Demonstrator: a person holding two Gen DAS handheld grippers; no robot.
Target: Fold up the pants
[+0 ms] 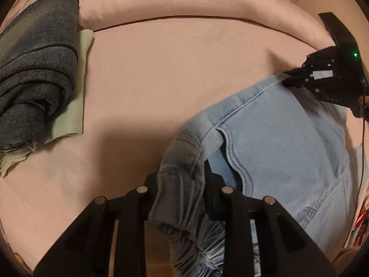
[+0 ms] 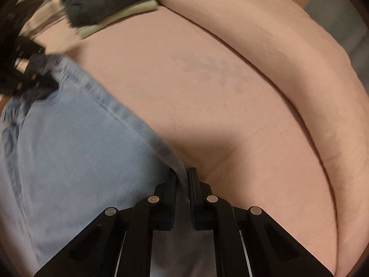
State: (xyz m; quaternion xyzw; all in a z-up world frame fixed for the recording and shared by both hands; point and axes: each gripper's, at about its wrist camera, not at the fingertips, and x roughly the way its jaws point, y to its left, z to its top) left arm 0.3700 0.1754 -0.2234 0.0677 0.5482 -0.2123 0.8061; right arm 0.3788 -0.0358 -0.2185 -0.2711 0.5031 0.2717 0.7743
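Light blue jeans (image 1: 276,138) are held up over a pink bed. My left gripper (image 1: 180,184) is shut on a bunched, gathered part of the jeans near the waistband. My right gripper (image 2: 183,177) is shut on a thin edge of the jeans (image 2: 69,150), which stretch away to the left. The right gripper also shows in the left wrist view (image 1: 288,78), pinching the far corner of the denim. The left gripper shows blurred in the right wrist view (image 2: 34,73) at the other end of the same edge.
A pile of dark grey denim (image 1: 34,69) lies on a pale green folded cloth (image 1: 73,115) at the far left of the bed. A pink pillow (image 1: 184,2) runs along the back. Pink sheet (image 1: 161,80) lies below the jeans.
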